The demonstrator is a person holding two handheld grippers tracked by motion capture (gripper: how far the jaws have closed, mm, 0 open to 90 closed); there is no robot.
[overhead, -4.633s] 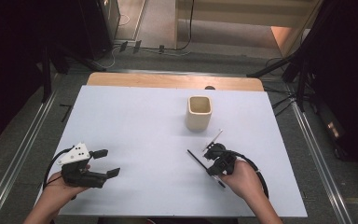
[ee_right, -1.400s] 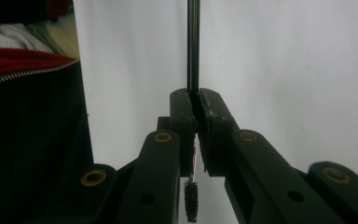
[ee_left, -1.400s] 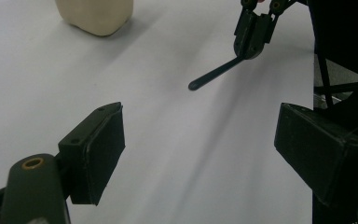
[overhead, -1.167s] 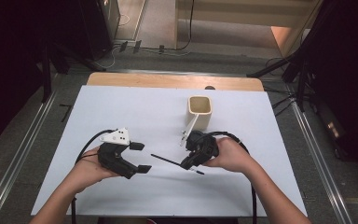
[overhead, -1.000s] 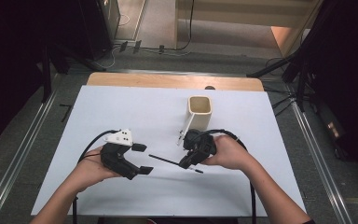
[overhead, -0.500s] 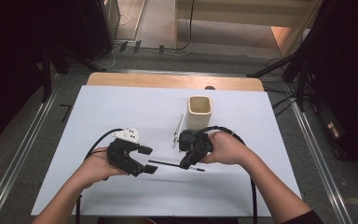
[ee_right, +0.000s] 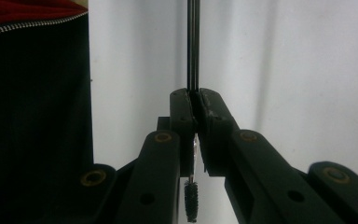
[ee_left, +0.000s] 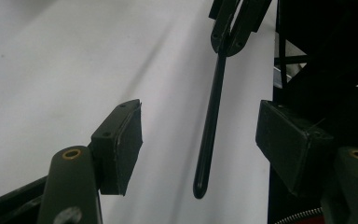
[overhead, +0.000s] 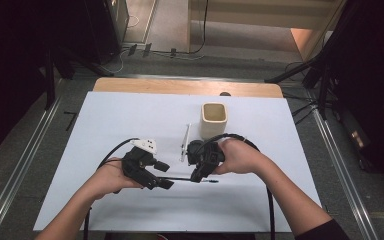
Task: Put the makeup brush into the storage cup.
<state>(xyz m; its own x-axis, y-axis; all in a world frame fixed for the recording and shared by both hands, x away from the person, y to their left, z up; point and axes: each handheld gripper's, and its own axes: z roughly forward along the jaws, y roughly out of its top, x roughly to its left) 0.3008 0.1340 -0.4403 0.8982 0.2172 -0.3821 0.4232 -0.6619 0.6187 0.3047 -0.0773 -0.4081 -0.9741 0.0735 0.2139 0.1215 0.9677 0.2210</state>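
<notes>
My right gripper (overhead: 196,177) is shut on a thin black brush (overhead: 180,178) and holds it level just above the white table (overhead: 130,115). In the right gripper view the jaws of my right gripper (ee_right: 195,100) clamp the brush's stem (ee_right: 193,46), and its small bristle tip (ee_right: 191,200) hangs below them. My left gripper (overhead: 165,175) is open at the brush's handle end. In the left gripper view the rounded handle end (ee_left: 209,140) sits between the two pads (ee_left: 121,140) of my left gripper (ee_left: 203,144), touching neither.
A cream square cup (overhead: 214,119) stands upright just behind the right hand. A thin white stick (overhead: 185,142) points from the right gripper towards the cup. The table's wooden back edge (overhead: 180,86) and metal rails (overhead: 30,155) border the work area.
Both hands have moved in from the table's sides to its middle. The left gripper has slid right, so the brush's handle end now lies between its open jaws.
</notes>
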